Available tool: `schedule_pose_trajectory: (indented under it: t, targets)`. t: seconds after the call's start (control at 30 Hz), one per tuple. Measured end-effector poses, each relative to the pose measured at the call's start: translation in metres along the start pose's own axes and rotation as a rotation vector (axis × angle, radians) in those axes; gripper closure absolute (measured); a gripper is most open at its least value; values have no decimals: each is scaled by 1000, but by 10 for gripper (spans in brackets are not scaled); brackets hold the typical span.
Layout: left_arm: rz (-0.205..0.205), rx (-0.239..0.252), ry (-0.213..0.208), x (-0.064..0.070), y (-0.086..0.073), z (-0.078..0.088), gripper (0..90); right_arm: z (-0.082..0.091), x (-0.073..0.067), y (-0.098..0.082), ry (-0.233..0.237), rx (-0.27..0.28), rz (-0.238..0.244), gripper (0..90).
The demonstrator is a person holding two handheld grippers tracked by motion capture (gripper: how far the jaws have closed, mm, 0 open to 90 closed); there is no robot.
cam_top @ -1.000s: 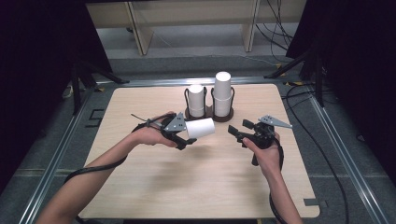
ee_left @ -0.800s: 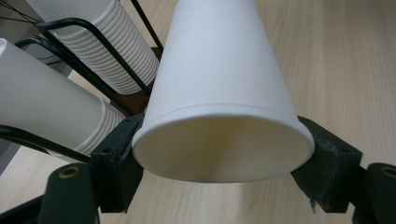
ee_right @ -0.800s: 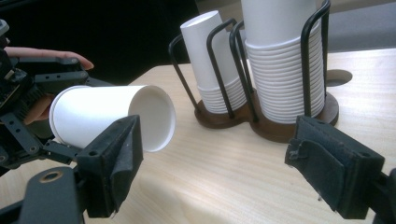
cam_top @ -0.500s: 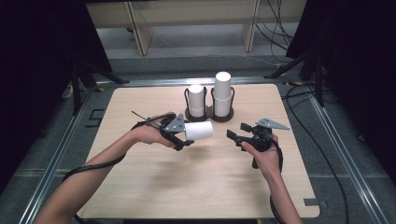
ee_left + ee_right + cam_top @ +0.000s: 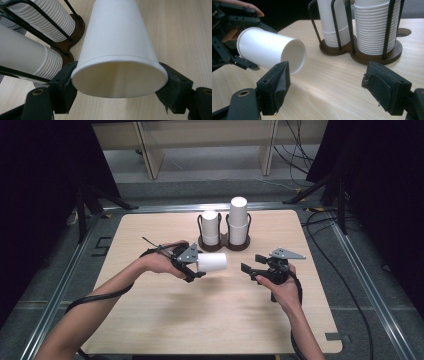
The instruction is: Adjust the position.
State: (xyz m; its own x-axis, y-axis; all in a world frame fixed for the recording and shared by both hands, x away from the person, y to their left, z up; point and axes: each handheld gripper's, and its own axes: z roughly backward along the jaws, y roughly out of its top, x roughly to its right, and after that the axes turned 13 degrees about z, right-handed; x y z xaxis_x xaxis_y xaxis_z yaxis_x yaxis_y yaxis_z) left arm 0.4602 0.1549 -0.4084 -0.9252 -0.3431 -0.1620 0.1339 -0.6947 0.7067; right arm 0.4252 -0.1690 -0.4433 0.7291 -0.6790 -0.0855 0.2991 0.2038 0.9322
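The right tool [image 5: 248, 268] has been narrowing, empty; the left tool [image 5: 196, 268] clamps the paper cup [image 5: 212, 262] level, base toward it.

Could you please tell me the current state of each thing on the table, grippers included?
Cup: lying sideways off the table, held at its rim.
Left gripper: shut on the cup.
Right gripper: open, empty, jaws just been closing.
Holder: upright, two cup stacks inside.
Table: bare wood in front.

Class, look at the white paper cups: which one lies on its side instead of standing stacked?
The single cup clamped in the left gripper; the others stand stacked in the holder.
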Motion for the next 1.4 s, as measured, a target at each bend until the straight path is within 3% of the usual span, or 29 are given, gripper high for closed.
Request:
schedule_pose_trajectory:
  t: [0.2, 0.33, 0.4, 0.6, 0.67, 0.7, 0.83, 0.87, 0.9, 1.0, 1.03, 1.1, 1.33, 1.37, 1.4]
  targets:
    - [-30, -34, -8, -2, 2, 3, 248, -1, 0, -2, 22, -27, 44, 211]
    - [-35, -42, -13, -2, 4, 4, 249, -2, -2, -4, 38, -34, 4, 210]
    - [-45, -59, -22, -1, 6, 5, 249, -2, 0, -4, 33, -56, 67, 211]
    - [-68, -97, -27, -2, 9, 7, 249, -3, -3, -3, 51, -71, 97, 210]
    - [-70, -108, -30, -2, 10, 7, 249, -2, -6, -2, 58, -101, 71, 210]
    - [-71, -122, -32, -2, 11, 7, 249, -4, -5, -2, 65, -86, 111, 210]
    - [-80, -154, -30, -3, 13, 8, 249, -5, -8, -1, 76, -111, 113, 210]
    - [-80, -160, -31, -3, 13, 8, 249, -8, -8, -2, 97, -96, 115, 210]
    - [-86, -166, -32, -3, 13, 7, 249, -7, -8, -1, 82, -110, 131, 210]
    - [-91, -178, -34, -3, 14, 7, 249, -9, -11, -1, 91, -105, 111, 210]
    - [-98, -194, -38, -2, 15, 7, 249, -9, -10, -1, 82, -106, 147, 210]
    - [-107, -209, -40, -2, 16, 7, 249, -9, -11, 0, 85, -123, 156, 210]
    - [-127, -246, -52, -2, 22, 5, 249, -11, -15, 3, 102, -121, 155, 210]
    - [-140, -262, -56, -2, 24, 5, 248, -11, -15, 4, 91, -127, 177, 211]
    - [-140, -262, -56, -2, 24, 5, 248, -11, -18, 4, 110, -140, 139, 210]
